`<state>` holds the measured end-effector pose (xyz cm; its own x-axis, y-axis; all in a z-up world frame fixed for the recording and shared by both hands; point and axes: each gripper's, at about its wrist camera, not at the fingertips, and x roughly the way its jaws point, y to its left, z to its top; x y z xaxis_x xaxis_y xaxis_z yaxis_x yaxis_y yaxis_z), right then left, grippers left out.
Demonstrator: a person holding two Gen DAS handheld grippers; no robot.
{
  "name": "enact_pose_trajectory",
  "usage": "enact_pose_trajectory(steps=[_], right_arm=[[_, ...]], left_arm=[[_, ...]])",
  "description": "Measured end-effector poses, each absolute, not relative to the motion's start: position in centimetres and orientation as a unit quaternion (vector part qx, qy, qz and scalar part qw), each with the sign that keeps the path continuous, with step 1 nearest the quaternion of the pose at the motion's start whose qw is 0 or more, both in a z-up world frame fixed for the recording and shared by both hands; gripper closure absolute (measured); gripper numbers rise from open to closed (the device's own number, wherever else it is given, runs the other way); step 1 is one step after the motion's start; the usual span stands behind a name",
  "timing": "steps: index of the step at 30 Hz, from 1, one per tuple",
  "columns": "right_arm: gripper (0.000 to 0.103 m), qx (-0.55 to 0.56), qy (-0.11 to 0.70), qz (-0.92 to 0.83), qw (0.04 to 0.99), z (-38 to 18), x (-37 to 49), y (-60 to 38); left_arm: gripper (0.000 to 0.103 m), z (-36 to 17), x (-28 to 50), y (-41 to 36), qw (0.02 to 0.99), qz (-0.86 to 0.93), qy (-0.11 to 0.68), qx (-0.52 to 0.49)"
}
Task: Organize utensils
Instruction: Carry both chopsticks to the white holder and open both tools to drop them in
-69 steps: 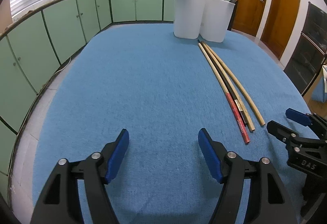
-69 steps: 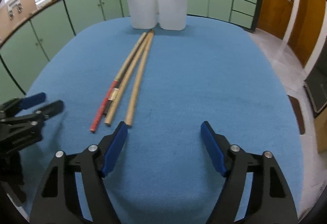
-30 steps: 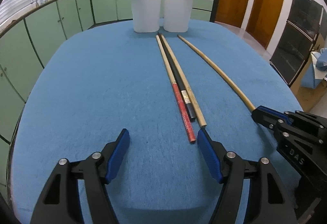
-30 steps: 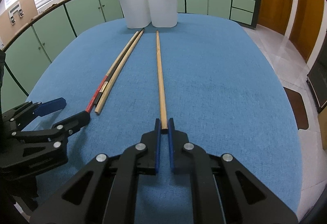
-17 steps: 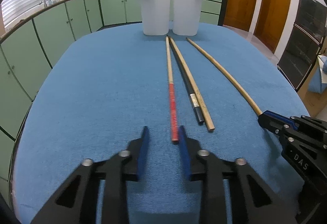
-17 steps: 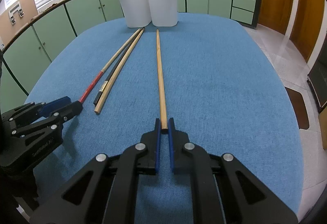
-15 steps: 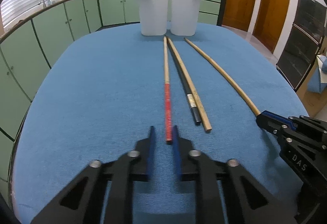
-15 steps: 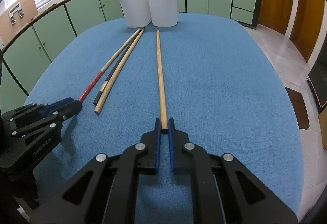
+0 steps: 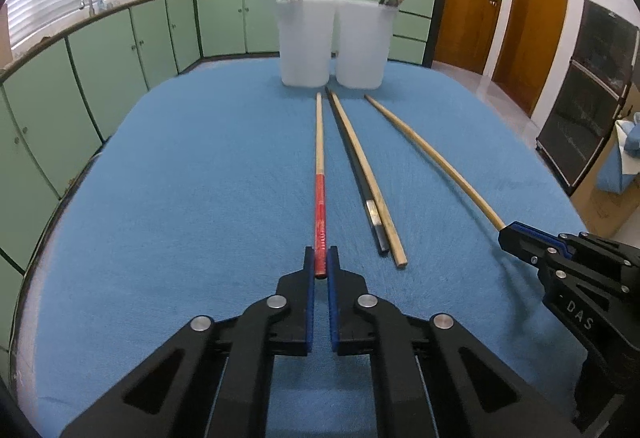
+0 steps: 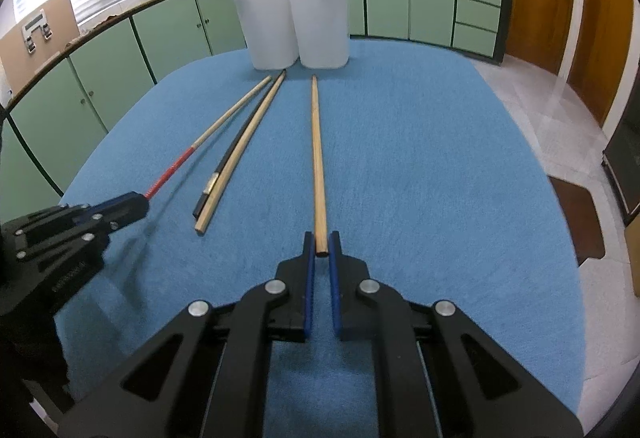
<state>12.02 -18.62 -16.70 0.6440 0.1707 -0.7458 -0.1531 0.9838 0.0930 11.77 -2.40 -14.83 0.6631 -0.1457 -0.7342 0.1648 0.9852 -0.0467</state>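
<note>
On the blue tablecloth [image 9: 180,198]: four loose chopsticks. Red-ended chopstick [image 9: 319,190], near end pinched by left gripper [image 9: 321,270]. Plain wooden chopstick [image 10: 318,158], near end pinched by right gripper [image 10: 321,244]. Black chopstick [image 9: 354,170] and tan chopstick [image 9: 370,182] lie touching between them, unheld. Two white cups [image 9: 332,42] at the far edge already hold a few utensils. Judged early: four remain to be sorted.

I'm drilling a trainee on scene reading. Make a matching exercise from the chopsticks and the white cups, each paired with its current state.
1. red-handled chopstick
2. plain wooden chopstick
3. black chopstick
4. white cups

a. lying loose on the blue cloth
b. gripped by the right gripper
c. standing upright, holding utensils
d. gripped by the left gripper

Pairs: 1-d, 2-b, 3-a, 4-c
</note>
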Motion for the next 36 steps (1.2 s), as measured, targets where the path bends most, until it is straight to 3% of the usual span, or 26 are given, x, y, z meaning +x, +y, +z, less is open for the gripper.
enact_pose_trajectory(steps=[17, 36], right_arm=[[0.097, 0.009, 0.333, 0.111, 0.936, -7.1, 12.9, -19.5], [0.097, 0.0, 0.303, 0.174, 0.937, 2.5, 19.6, -19.4]], left_arm=[[0.097, -4.9, 11.4, -0.6, 0.951, -0.098, 0.292, 0.011], [0.097, 1.4, 16.9, -1.3, 0.958, -0.142, 0.249, 0.017]])
